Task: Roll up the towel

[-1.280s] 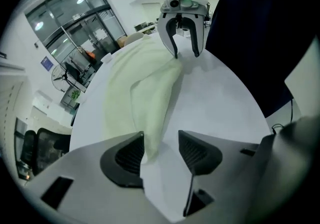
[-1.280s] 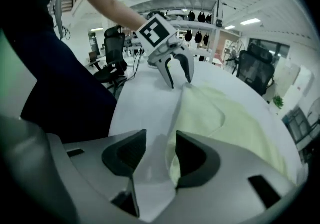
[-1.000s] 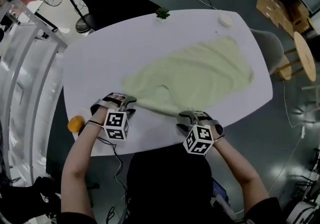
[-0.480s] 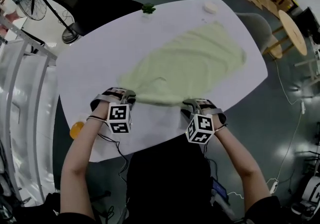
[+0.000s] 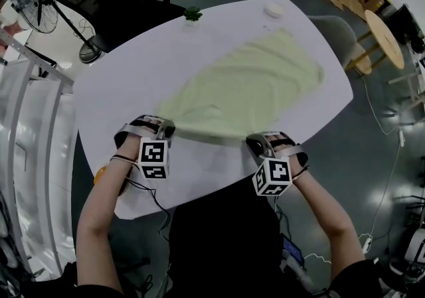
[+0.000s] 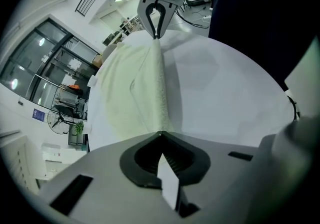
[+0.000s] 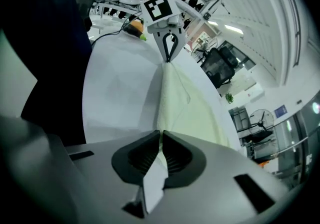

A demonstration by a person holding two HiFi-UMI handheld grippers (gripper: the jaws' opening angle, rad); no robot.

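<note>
One pale-green towel (image 5: 246, 84) on the surface (image 5: 113, 91). My left gripper (image 5: 166, 132): fingers clamped on its near edge; right gripper (image 5: 255, 145): fingers just closed onto it.

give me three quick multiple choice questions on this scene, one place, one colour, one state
1. The towel is: A pale green B blue C red
2. The small plant stands: A on the towel B at the table's near edge C at its far edge
3. The left hand-held gripper is: A open B shut on the towel's near edge C shut on nothing
A, the cloth looks pale green; C, the plant sits at the far rim; B, its view shows jaws closed on the towel's edge.
</note>
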